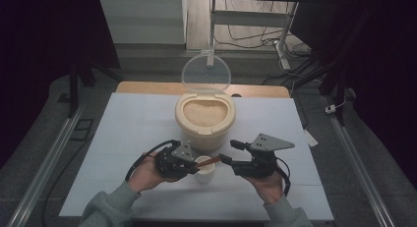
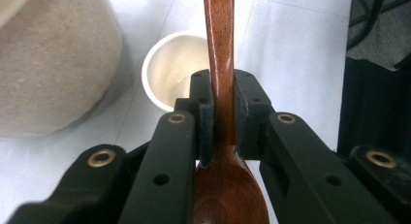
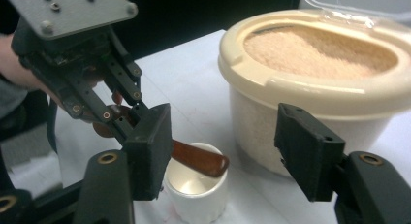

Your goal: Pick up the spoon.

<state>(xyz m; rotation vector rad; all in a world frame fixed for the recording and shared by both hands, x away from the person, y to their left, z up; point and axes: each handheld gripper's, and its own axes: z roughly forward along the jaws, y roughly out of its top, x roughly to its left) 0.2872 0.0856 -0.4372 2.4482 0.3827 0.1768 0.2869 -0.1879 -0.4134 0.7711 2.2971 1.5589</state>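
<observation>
The left gripper (image 1: 193, 163) is clamped on a wooden spoon (image 2: 220, 83), its pads pressing the neck just above the bowl. In the left gripper view the spoon's long axis runs straight out between the jaws, bowl back toward the gripper's body and handle pointing away; the handle's tip is cut off by the top edge, and the bowl's lower part by the bottom edge. The handle reaches out over a white cup (image 3: 196, 190) just ahead of this gripper, toward the right gripper (image 1: 227, 152). That one stands with its jaws wide apart and nothing between them (the handle end lies just short of its gap). A rice tub (image 1: 205, 120) stands beyond both, lid up.
</observation>
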